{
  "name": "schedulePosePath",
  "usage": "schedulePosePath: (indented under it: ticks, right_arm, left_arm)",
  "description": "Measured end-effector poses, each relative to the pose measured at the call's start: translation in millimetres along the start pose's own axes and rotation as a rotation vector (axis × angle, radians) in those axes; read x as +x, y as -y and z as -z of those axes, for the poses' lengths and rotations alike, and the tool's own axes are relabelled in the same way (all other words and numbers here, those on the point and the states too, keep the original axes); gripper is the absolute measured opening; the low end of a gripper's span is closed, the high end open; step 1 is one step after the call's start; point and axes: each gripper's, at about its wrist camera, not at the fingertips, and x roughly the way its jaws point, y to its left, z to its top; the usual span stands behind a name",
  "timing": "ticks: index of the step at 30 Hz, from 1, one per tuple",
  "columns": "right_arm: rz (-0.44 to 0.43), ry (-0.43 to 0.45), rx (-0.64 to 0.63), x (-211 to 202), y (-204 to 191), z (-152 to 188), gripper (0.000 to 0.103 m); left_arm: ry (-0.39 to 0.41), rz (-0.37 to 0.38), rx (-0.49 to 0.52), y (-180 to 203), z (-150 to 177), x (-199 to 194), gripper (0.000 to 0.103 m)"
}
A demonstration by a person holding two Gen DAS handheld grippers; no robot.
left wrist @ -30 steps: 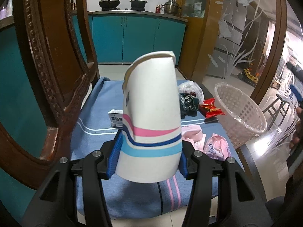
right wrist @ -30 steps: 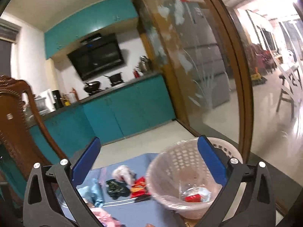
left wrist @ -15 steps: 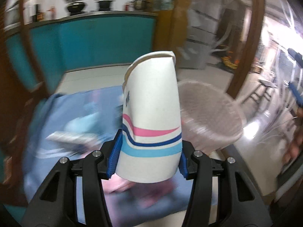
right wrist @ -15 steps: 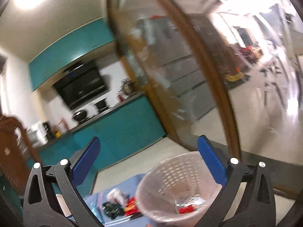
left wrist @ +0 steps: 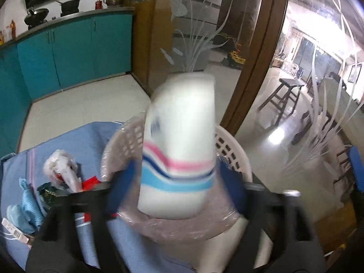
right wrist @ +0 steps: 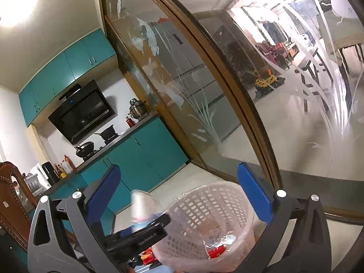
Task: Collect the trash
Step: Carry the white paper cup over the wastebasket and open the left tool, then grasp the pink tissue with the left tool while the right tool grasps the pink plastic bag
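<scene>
My left gripper [left wrist: 175, 182] has its blue pads spread wider than the white paper cup [left wrist: 179, 150] with pink and blue stripes; the blurred cup stands between them over the pink-lined white basket [left wrist: 229, 152]. In the right wrist view the cup [right wrist: 142, 207] shows above the left gripper's finger, beside the basket [right wrist: 204, 223], which holds red and clear wrappers. My right gripper [right wrist: 179, 195] is open and empty, raised above the basket.
On the blue striped cloth [left wrist: 79, 141] left of the basket lie a crumpled plastic bag [left wrist: 61, 166], red wrappers [left wrist: 89, 182] and a blue wrapper [left wrist: 29, 204]. An etched glass partition [left wrist: 307, 91] stands right behind the basket. A carved wooden chair [right wrist: 11, 204] is at left.
My left gripper swung right from over the cloth to above the basket, and its jaws have opened off the cup. The right gripper tilted upward, staying open.
</scene>
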Motion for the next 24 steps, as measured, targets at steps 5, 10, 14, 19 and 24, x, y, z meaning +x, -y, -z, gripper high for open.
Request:
schedulePosePath:
  ticks: [5, 10, 14, 19, 24]
  right_arm:
    - [-0.029, 0.001, -0.027, -3, -7, 0, 0.1]
    - [-0.075, -0.054, -0.076, -5, -22, 10, 0.1]
    - [-0.121, -0.167, -0.183, 2, -53, 30, 0.1]
    - [-0.185, -0.326, -0.343, -5, -100, 72, 0.1]
    - [-0.236, -0.534, -0.522, -16, -133, 132, 0.1]
  left_arm:
    - [0.092, -0.066, -0.006, -26, 7, -55, 0.091]
    - [0.236, -0.186, -0.058, -83, 48, -164, 0.1]
    - [0.275, -0.306, -0.152, -136, 105, -224, 0.1]
    - [0.291, -0.406, -0.288, -184, 169, -245, 0.1]
    - [0.174, -0.393, -0.33, -200, 189, -226, 0.1]
